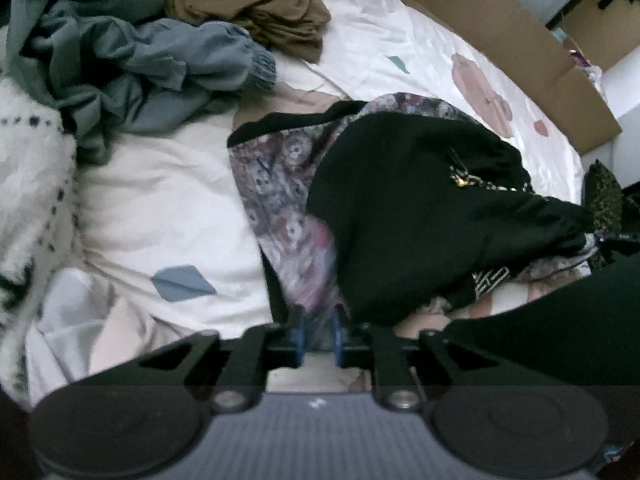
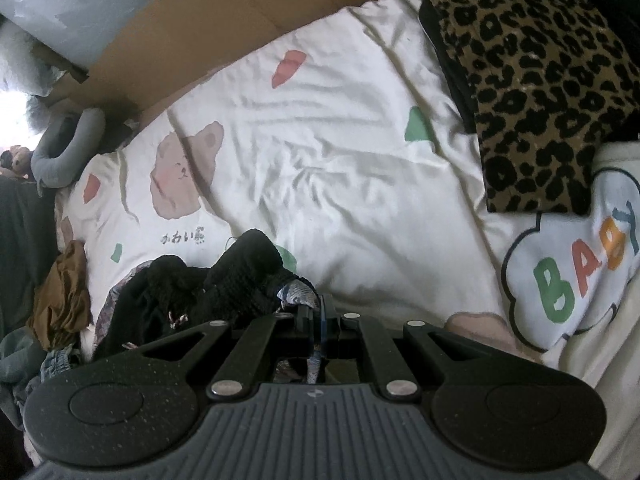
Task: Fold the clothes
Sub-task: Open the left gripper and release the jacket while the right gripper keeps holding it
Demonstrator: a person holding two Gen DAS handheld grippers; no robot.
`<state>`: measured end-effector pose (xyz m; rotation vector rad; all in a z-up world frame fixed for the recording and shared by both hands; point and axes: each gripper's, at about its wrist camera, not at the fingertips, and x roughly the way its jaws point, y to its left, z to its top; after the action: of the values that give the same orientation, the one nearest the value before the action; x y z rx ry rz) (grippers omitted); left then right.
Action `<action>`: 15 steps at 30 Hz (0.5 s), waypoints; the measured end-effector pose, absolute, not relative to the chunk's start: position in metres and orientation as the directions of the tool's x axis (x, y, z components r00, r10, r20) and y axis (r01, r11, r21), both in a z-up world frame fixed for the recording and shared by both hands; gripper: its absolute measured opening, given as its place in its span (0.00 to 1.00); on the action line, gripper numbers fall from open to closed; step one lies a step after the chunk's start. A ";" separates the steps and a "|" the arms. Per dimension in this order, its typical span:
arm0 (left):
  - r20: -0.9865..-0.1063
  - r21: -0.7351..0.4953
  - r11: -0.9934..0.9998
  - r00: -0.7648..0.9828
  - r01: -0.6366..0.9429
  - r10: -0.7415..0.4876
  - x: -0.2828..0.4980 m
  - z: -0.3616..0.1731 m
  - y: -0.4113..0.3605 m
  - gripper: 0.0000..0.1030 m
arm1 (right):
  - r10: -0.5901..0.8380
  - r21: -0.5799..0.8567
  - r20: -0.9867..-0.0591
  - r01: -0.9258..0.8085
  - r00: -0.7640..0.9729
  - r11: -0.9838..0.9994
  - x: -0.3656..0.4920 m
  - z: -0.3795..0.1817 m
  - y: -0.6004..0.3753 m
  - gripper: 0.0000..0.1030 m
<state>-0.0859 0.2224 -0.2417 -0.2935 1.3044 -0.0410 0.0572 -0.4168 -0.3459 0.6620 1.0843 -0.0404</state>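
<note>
A black garment [image 1: 420, 208] with a floral lining [image 1: 280, 184] lies bunched on the white printed bedsheet [image 1: 160, 200]. At the garment's near edge, my left gripper [image 1: 320, 334] points down with its blue pads a little apart. A strip of the floral lining sits loosely in the gap. In the right wrist view the same garment [image 2: 224, 280] is heaped at lower left. My right gripper [image 2: 318, 318] is shut on a patterned corner of it [image 2: 298, 294], and cloth runs back between the pads.
A pile of blue-grey clothes [image 1: 120, 64] and a brown garment [image 1: 248, 4] lie at the far left of the bed. Flat cardboard [image 1: 500, 32] borders the far side. A leopard-print garment [image 2: 532, 92] lies at the right, and a grey neck pillow [image 2: 60, 148] at the left edge.
</note>
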 end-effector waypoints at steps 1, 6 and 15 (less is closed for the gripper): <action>-0.941 -0.238 0.963 0.275 -0.126 -0.197 -0.079 -0.238 0.224 0.17 | 0.285 0.481 -0.825 0.340 0.488 0.808 0.057 -0.345 -0.417 0.01; -0.928 -0.203 0.977 0.332 -0.069 -0.169 -0.043 -0.223 0.224 0.23 | 0.288 0.483 -0.822 0.336 0.491 0.808 0.057 -0.347 -0.417 0.01; -0.909 -0.180 0.983 0.378 0.021 -0.174 0.036 -0.232 0.204 0.27 | 0.295 0.486 -0.819 0.323 0.492 0.812 0.055 -0.345 -0.416 0.01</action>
<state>0.0358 0.2039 -0.2318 -0.1468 1.1783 -0.1253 0.0551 -0.4159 -0.3448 0.6554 1.0776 -0.0183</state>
